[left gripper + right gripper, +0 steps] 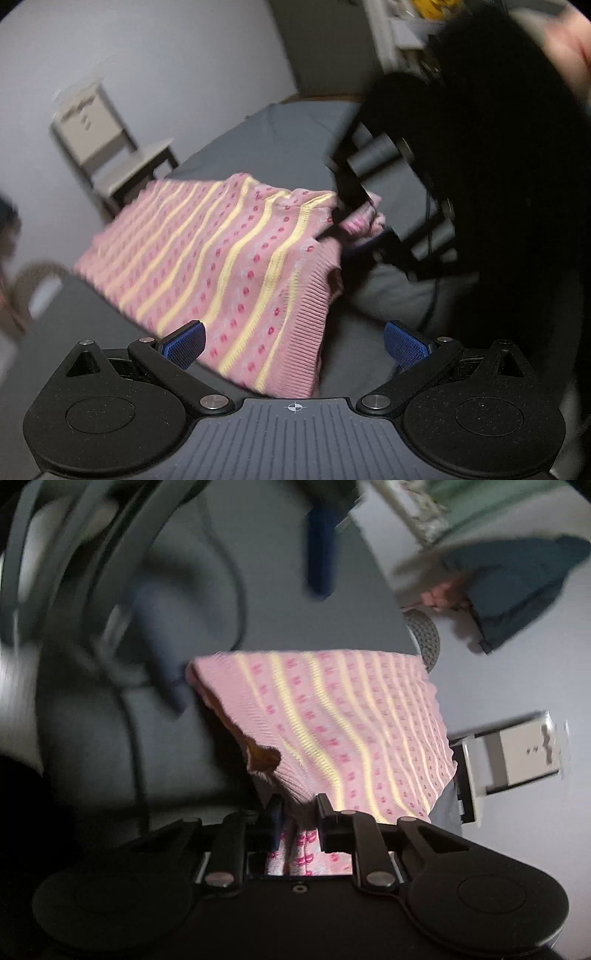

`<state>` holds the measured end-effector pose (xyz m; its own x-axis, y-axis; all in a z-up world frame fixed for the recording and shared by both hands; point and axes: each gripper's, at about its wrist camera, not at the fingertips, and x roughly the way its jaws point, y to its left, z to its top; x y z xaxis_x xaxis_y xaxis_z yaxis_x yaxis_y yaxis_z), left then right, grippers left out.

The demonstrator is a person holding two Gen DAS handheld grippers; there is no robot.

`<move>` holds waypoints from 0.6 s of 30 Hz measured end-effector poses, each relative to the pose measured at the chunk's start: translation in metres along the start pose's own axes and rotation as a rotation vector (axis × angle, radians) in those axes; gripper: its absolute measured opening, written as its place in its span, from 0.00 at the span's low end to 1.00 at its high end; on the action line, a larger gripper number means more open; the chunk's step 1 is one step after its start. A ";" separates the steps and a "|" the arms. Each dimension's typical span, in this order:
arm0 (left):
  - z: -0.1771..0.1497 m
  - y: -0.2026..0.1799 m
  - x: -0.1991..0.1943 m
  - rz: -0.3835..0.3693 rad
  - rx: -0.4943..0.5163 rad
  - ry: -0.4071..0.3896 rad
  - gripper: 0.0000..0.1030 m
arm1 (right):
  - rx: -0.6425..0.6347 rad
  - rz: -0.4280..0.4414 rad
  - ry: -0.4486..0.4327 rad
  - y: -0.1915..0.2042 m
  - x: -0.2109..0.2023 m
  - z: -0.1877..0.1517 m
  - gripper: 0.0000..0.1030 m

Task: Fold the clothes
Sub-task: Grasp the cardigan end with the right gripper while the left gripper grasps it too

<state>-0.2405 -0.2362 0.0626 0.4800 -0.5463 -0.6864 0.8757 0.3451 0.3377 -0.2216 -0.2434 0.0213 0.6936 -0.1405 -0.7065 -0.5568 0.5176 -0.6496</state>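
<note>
1. One pink knitted sweater [221, 258] with yellow stripes and darker pink dots lay partly on a grey bed [288, 147], one edge lifted off it.
2. The left hand-held gripper [295, 341] was spread wide, holding nothing; its blue pads [184, 343] sat just above the sweater's ribbed hem.
3. The right hand-held gripper [297, 819] was pinched narrow on a bunched fold of the sweater [332, 720], pulling the cloth up into a tent.
4. From the left wrist, the right hand-held gripper [364, 218] and a dark sleeve [498, 184] blocked the bed's right side.
5. A pale wooden chair [110, 147] stood by the wall [166, 55] beyond the bed.
6. From the right wrist, blurred black cables [136, 738] crossed the left side of the view.
</note>
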 end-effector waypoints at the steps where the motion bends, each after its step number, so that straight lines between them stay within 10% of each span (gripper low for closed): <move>1: 0.004 -0.005 0.006 0.019 0.050 -0.006 1.00 | 0.034 0.011 -0.005 -0.009 -0.001 0.001 0.18; 12: 0.026 -0.057 0.051 0.183 0.500 -0.036 0.95 | 0.190 0.160 -0.040 -0.058 0.002 -0.005 0.18; 16: 0.029 -0.063 0.057 0.201 0.535 0.011 0.38 | 0.210 0.168 -0.047 -0.055 -0.001 -0.004 0.18; 18: 0.030 -0.064 0.057 0.161 0.536 0.023 0.32 | 0.229 0.167 -0.047 -0.056 0.001 -0.003 0.18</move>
<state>-0.2675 -0.3118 0.0214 0.6140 -0.4998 -0.6109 0.6985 -0.0163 0.7154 -0.1911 -0.2756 0.0559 0.6239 -0.0009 -0.7815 -0.5516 0.7079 -0.4411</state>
